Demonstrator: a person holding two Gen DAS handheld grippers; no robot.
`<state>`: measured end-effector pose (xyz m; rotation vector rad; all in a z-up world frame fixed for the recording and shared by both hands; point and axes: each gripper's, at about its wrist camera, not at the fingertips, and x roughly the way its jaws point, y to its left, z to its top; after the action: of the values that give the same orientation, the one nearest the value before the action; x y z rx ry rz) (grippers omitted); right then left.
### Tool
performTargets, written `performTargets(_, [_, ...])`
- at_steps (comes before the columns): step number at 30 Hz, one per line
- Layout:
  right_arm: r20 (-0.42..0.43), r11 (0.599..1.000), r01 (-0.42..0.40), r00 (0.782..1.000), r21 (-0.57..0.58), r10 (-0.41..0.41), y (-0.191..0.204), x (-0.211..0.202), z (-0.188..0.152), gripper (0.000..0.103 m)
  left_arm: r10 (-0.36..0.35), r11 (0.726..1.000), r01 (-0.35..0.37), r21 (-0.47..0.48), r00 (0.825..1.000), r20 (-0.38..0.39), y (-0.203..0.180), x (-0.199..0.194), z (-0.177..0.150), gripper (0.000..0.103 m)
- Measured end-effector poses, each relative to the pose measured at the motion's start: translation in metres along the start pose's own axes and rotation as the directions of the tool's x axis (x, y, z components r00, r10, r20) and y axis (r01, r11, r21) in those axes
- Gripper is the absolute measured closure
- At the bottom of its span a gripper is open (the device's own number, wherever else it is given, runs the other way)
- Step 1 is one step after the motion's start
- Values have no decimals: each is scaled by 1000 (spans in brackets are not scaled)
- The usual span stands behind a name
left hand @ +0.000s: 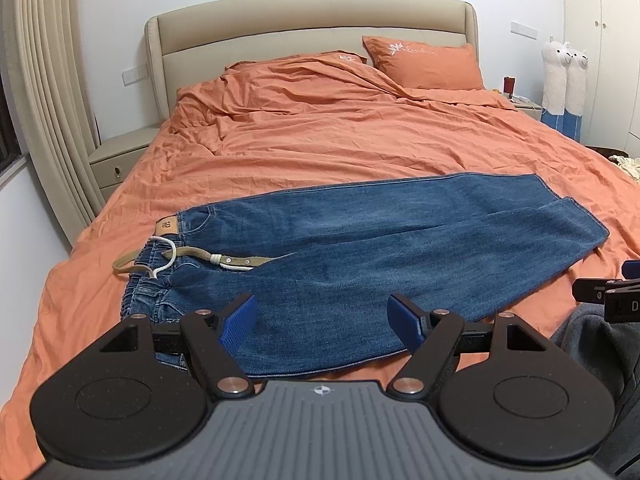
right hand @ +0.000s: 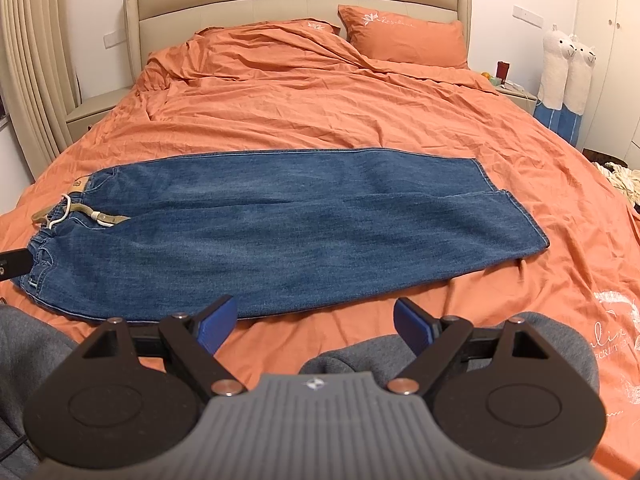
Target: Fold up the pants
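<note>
The blue jeans (right hand: 280, 224) are laid flat across the bed (right hand: 360, 112), near its foot edge, folded lengthwise with one leg stacked on the other. The waistband, with a tan belt (left hand: 192, 258) and a white drawstring (left hand: 170, 258), is turned toward the bed's left edge; the hems (right hand: 508, 216) are pointed toward the right edge. An orange duvet (left hand: 320, 140) is spread beneath them. The left gripper (left hand: 322, 318) is held over the near edge of the jeans, by the waist end, its blue fingers (left hand: 240, 322) spread wide and empty. The right gripper (right hand: 314, 324) is held just short of the denim, fingers (right hand: 412, 328) likewise wide, nothing held. Grey sleeves (right hand: 24, 344) are seen beside it.
</note>
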<state>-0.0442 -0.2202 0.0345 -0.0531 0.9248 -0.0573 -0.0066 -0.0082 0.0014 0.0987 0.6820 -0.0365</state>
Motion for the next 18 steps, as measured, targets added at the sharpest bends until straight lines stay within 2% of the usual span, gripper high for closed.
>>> performTargets(18, [-4, 1000, -7, 1000, 2, 7, -2, 1, -1, 21, -5, 1000, 5, 3, 1000, -2, -1, -1, -1, 16])
